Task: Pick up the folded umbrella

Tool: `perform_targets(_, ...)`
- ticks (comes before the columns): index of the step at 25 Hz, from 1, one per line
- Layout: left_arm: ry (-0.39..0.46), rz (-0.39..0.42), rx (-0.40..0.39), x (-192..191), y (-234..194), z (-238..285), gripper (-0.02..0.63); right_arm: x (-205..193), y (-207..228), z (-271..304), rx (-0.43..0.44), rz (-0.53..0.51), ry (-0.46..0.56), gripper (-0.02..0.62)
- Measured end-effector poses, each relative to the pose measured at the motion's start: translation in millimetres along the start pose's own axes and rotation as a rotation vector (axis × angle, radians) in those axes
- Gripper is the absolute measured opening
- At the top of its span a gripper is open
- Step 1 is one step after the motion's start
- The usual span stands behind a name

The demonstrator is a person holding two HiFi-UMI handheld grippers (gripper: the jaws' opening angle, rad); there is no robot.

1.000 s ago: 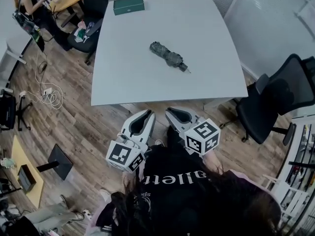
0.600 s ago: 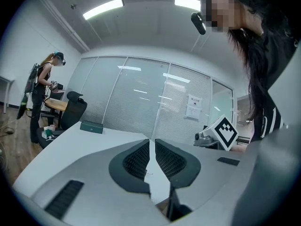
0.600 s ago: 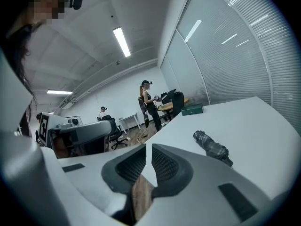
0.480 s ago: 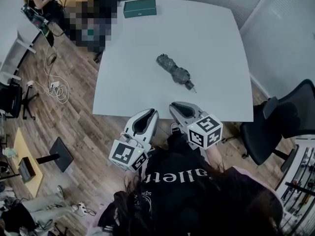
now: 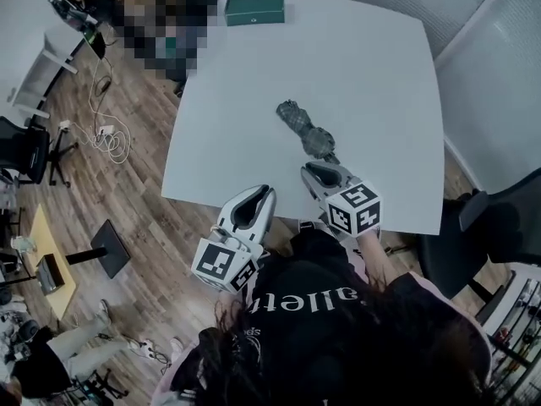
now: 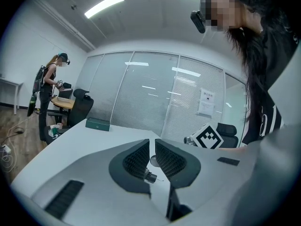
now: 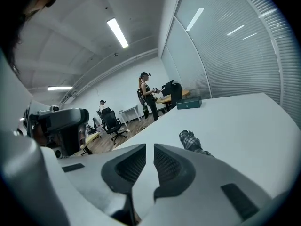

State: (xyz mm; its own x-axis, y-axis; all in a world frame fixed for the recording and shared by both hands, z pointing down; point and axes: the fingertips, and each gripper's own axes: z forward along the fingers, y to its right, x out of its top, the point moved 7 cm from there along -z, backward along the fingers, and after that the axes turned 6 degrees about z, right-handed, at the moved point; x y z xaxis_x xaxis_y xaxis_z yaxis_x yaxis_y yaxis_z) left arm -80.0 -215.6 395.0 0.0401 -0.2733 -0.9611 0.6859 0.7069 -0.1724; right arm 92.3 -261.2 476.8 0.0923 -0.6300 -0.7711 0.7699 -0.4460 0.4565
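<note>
The folded umbrella (image 5: 306,130), dark grey with a checked pattern, lies at an angle in the middle of the white table (image 5: 380,66). Its handle end points toward me. My right gripper (image 5: 320,171) is shut and empty, with its tips just short of that handle end. In the right gripper view the umbrella (image 7: 190,140) shows just beyond the shut right gripper (image 7: 149,147), partly hidden by one jaw. My left gripper (image 5: 256,194) hovers at the table's near edge, left of the umbrella. In its own view the left gripper (image 6: 152,142) is shut, with nothing held.
A green box (image 5: 254,8) sits at the table's far edge. A black office chair (image 5: 499,227) stands to the right of the table. Desks, chairs and people are at the far left, and cables (image 5: 108,134) lie on the wooden floor.
Both grippers have moved forward toward the table. The right one has passed over the near edge and closed in on the umbrella's handle end. The umbrella has not moved.
</note>
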Motion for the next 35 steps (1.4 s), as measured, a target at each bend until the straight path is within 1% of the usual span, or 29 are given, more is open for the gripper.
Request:
perform_targets(5,-0.014,0.0,0.035,2.1,-9.6,19.8,0.054,12.6,42.9,31.5,-0.028,-0.055,-0.051,0.058)
perform_targets(8,-0.024,0.006,0.046,2.8,-12.9,30.8,0.055,13.8,69.7,52.9,-0.055,-0.078,-0.099,0.129)
perform_targets(13,-0.045,0.006,0.063,3.2,-16.9,40.7,0.055,7.2,110.1,95.6,-0.113,-0.083,-0.193,0.219)
perform_targets(16,-0.059,0.006,0.079,3.2,-20.9,43.4,0.055,1.3,126.1,122.3,-0.129,-0.088,-0.252,0.259)
perform_targets(18,-0.065,0.004,0.093,3.6,-24.3,43.6,0.055,-2.4,134.7,138.0,-0.146,-0.104,-0.292,0.272)
perform_targets(23,-0.074,-0.003,0.124,3.6,-32.8,39.3,0.054,-17.2,149.3,168.8,-0.204,-0.174,-0.391,0.281)
perform_targets(25,-0.076,-0.007,0.132,2.7,-34.2,37.0,0.054,-25.5,154.1,174.7,-0.235,-0.224,-0.432,0.282)
perform_targets(27,-0.076,-0.012,0.138,1.9,-34.5,33.5,0.055,-28.4,155.4,173.3,-0.26,-0.242,-0.454,0.281)
perform_targets(29,-0.074,-0.015,0.144,0.4,-35.4,30.1,0.054,-28.6,156.0,170.0,-0.274,-0.223,-0.453,0.281)
perform_targets(35,-0.063,-0.016,0.142,0.9,-38.6,24.5,0.055,-24.2,156.9,168.9,-0.255,-0.176,-0.405,0.249)
